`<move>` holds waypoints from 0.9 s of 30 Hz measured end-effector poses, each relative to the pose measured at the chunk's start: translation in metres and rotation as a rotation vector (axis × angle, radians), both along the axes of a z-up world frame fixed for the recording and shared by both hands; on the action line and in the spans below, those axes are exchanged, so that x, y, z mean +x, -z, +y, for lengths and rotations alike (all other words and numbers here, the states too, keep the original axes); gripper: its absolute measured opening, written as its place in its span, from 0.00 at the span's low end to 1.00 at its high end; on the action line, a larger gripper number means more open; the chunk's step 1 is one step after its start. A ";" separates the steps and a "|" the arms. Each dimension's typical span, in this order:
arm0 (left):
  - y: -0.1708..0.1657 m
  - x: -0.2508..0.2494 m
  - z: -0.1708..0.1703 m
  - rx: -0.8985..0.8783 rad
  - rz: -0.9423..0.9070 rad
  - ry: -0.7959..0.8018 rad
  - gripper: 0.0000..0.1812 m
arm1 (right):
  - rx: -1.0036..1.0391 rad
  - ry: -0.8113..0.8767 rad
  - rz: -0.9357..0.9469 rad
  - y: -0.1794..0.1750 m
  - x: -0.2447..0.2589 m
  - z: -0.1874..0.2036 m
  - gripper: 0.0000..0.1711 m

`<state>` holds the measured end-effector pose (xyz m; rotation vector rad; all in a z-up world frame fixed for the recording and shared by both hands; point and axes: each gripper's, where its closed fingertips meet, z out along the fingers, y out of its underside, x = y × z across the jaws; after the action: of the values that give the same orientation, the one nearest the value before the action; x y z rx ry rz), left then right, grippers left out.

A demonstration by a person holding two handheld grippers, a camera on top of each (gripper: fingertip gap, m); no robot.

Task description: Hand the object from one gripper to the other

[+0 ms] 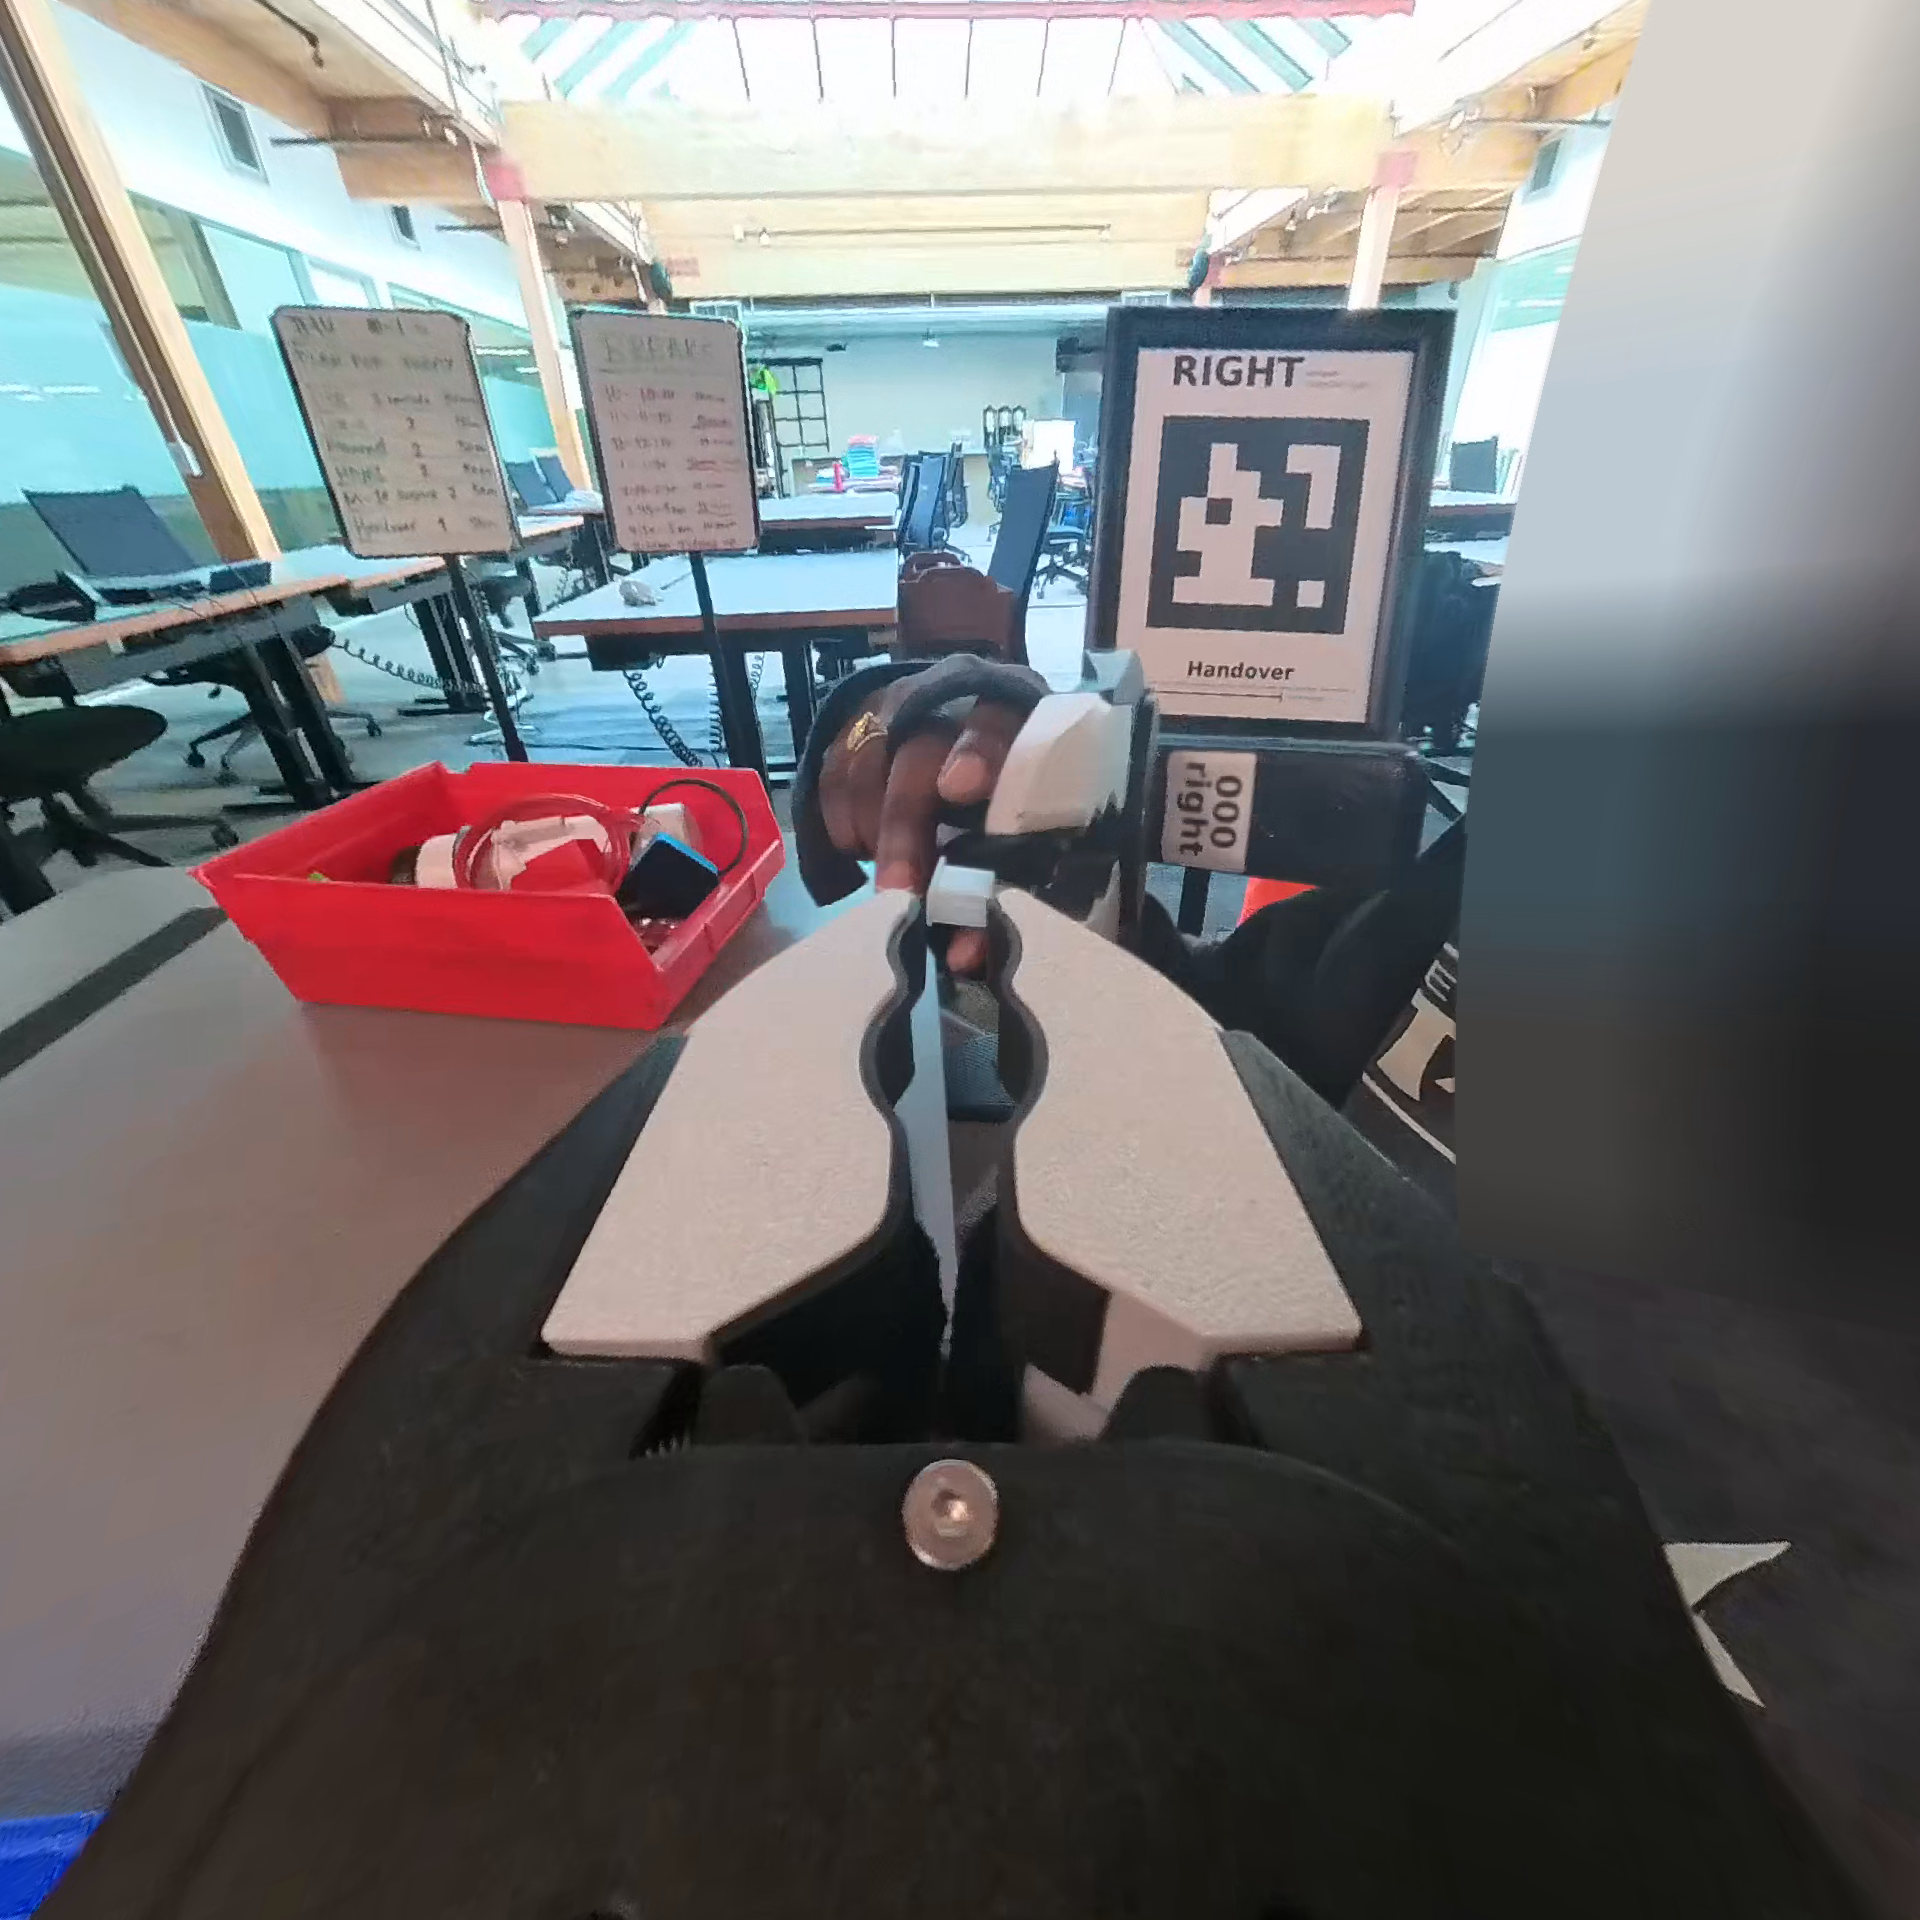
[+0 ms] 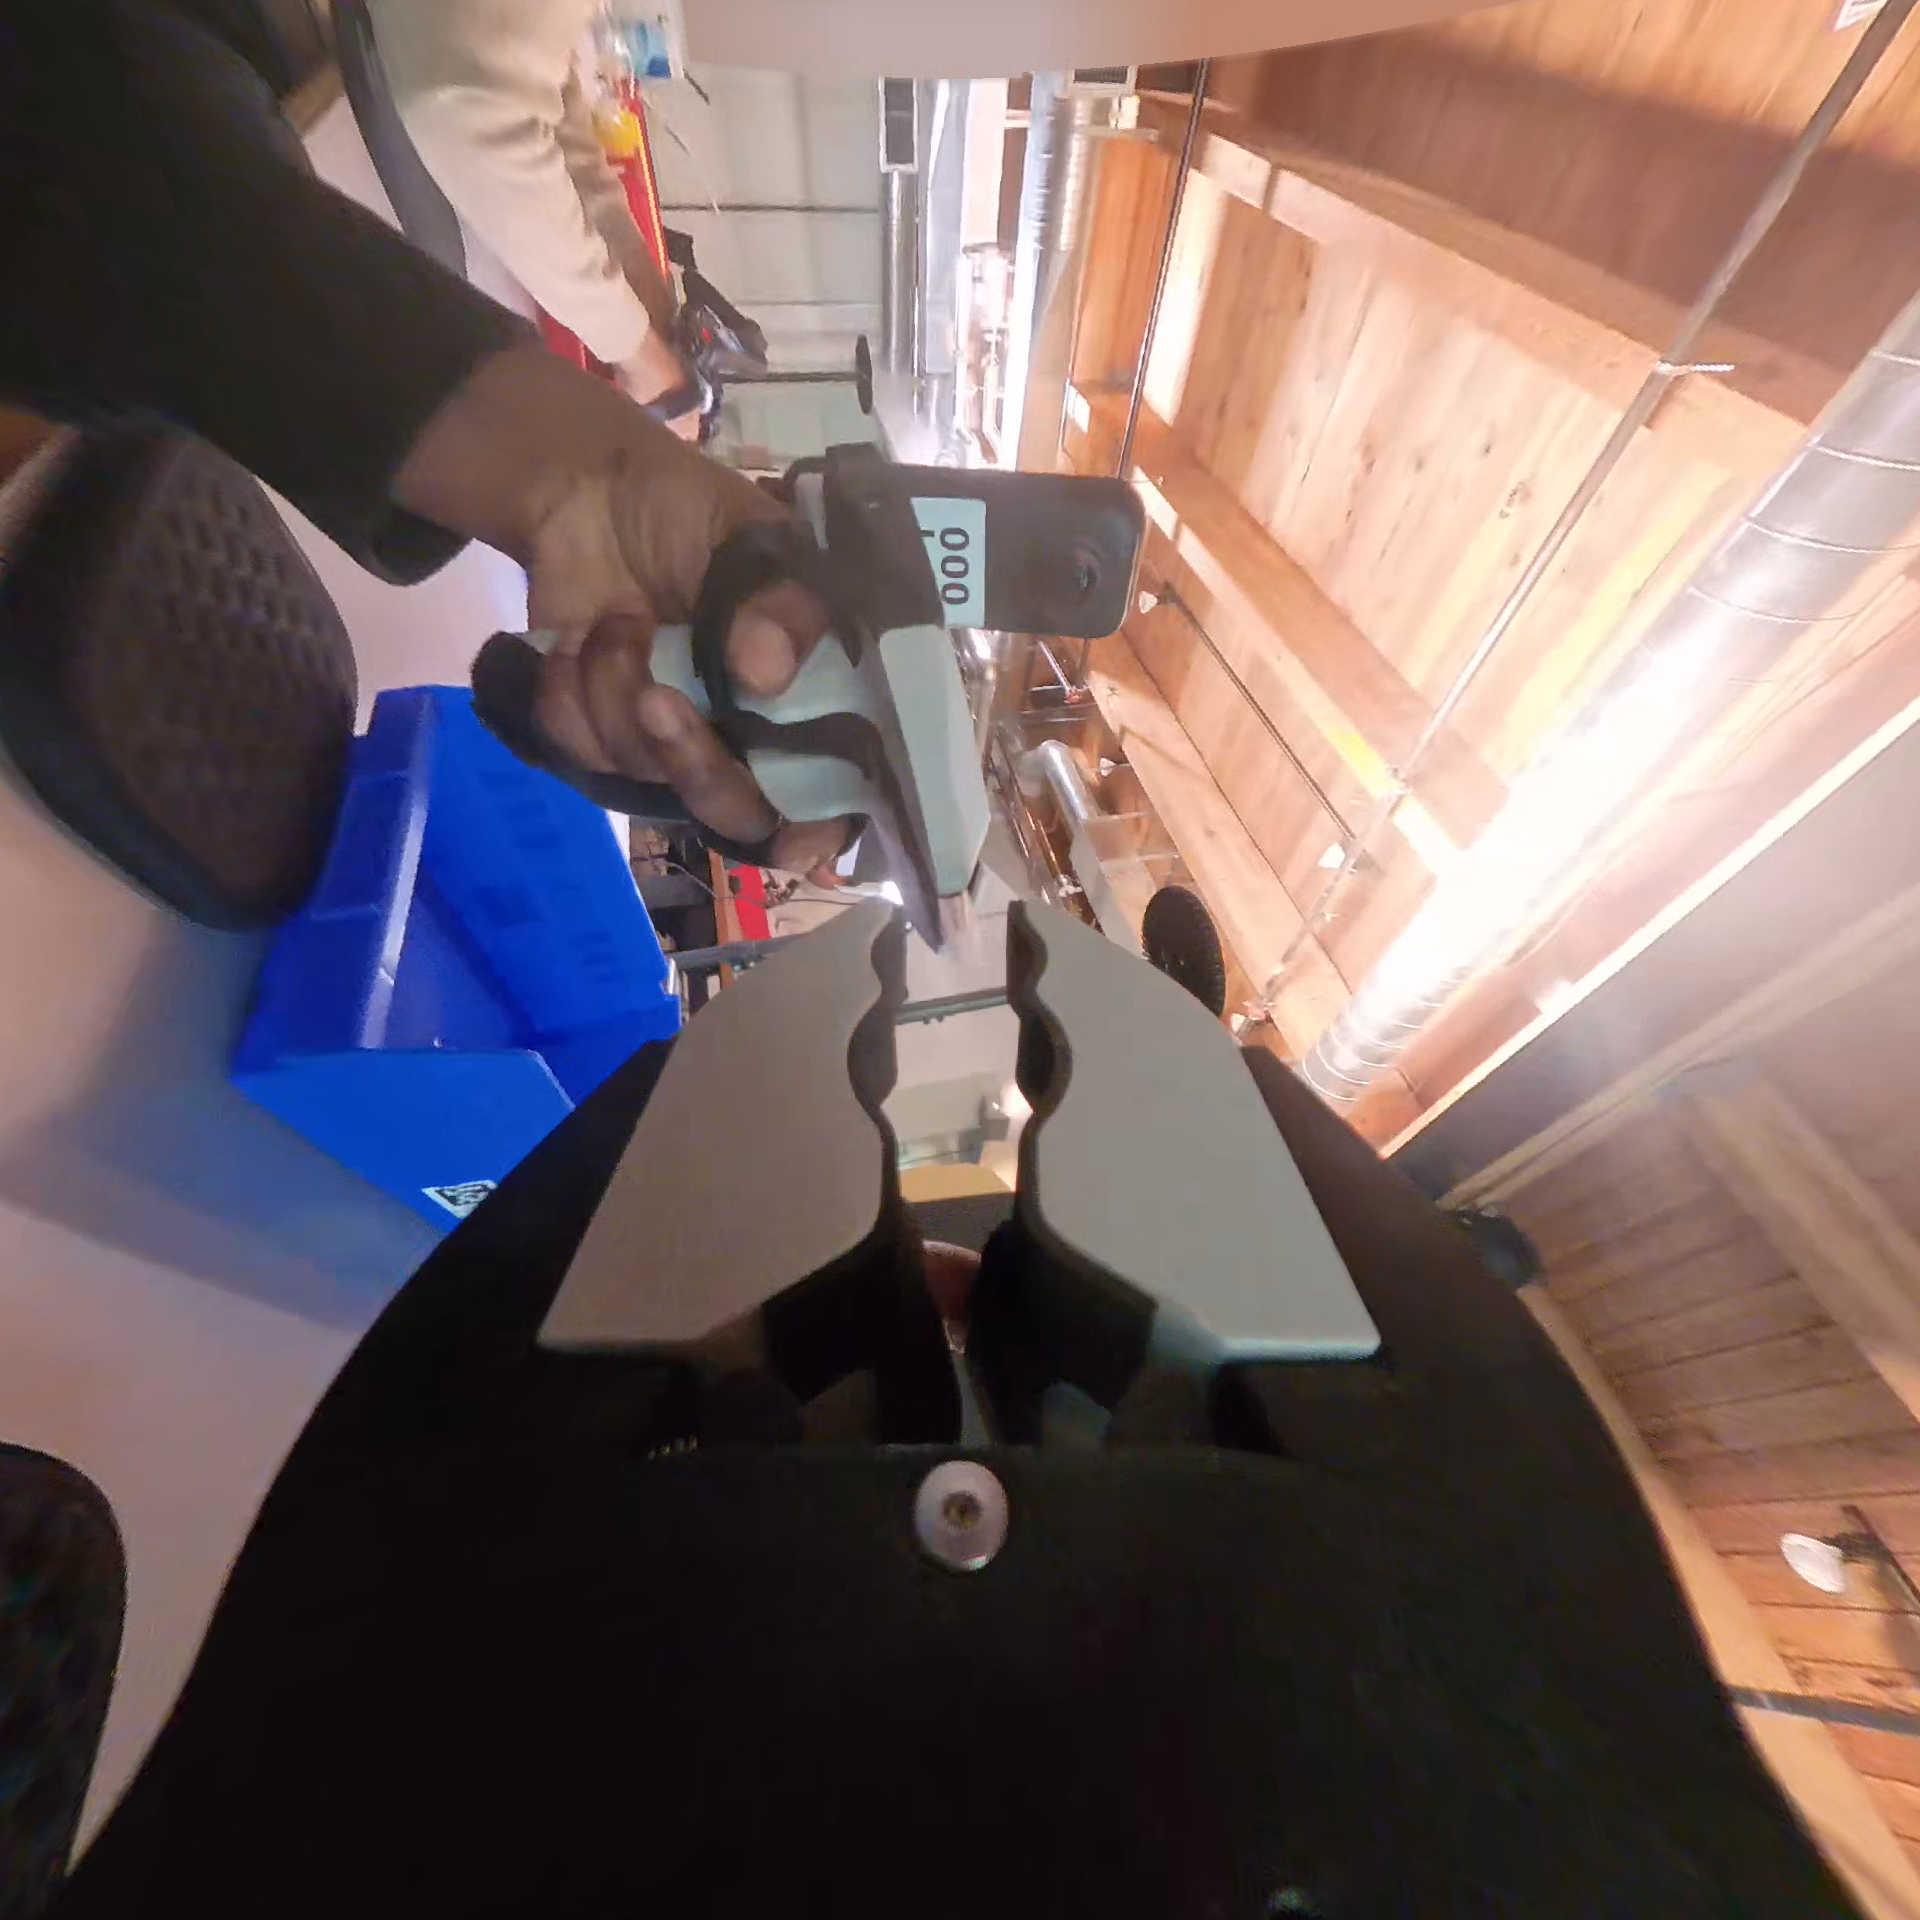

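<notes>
The left tool (image 1: 951, 925) is pressed onto a thin flat sheet (image 1: 928, 1101), held edge-on between its pads. It looks light, stiff and slick, so I judge the free far edge the place to take it. The right tool (image 2: 951, 925) is spread, empty. Only the left view shows the red bin (image 1: 457, 935) at 10 o'clock on the worktop (image 1: 208, 1195); only the right view shows a blue bin (image 2: 436, 935) at 9 o'clock.
</notes>
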<state>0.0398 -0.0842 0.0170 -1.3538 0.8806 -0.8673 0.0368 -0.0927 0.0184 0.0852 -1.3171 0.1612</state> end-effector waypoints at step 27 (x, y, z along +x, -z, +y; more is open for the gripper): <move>0.010 0.010 0.002 0.566 0.387 -0.203 0.03 | -0.465 -0.178 -0.305 0.009 0.005 0.004 0.04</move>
<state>0.0494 -0.0819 0.0072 -1.0910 1.1553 -0.1657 0.0418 -0.0888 0.0092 -0.2260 -1.5425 0.6472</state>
